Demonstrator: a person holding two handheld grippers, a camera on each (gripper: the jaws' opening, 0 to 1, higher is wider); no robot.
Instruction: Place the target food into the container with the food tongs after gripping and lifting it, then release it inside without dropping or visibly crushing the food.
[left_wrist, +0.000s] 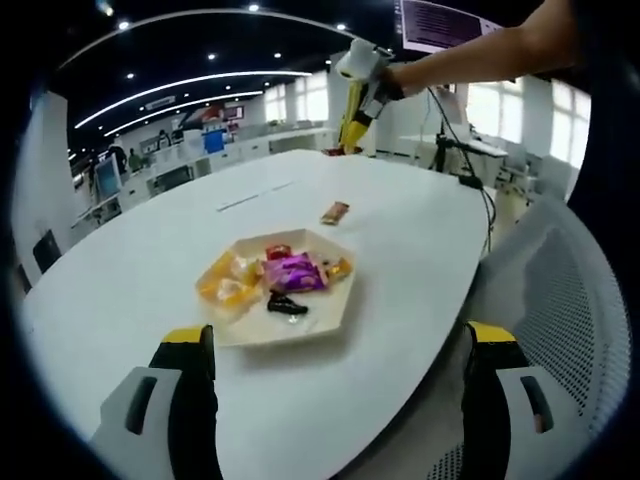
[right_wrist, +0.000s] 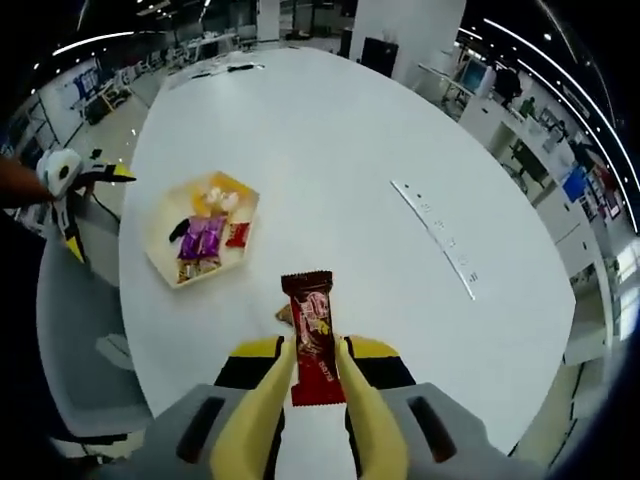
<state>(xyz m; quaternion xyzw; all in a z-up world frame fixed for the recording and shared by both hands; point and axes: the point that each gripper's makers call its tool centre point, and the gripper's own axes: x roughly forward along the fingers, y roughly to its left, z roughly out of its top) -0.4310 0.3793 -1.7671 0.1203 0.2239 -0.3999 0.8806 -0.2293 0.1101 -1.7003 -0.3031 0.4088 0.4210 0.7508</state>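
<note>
- Tray (left_wrist: 250, 335) (right_wrist: 165, 262): shallow, pale, hexagonal, on the worktop; holds loose wrapped snacks, including a purple packet (left_wrist: 294, 272) (right_wrist: 199, 238), yellow packets (left_wrist: 225, 285), a red piece and a dark piece.
- Small wrapped snack (left_wrist: 335, 212): lies alone on the worktop beyond the tray.
- Snack bar (right_wrist: 315, 340): glossy dark-red wrapper, crimped ends, pinched between yellow tongs (right_wrist: 310, 420) held by the right hand-held gripper (right_wrist: 312, 400), above the worktop.
- Left hand-held gripper (left_wrist: 340, 400): jaws wide apart, holding nothing.
- Worktop (left_wrist: 400, 250) (right_wrist: 350, 150): white, smooth, rounded; open-plan office around.
</note>
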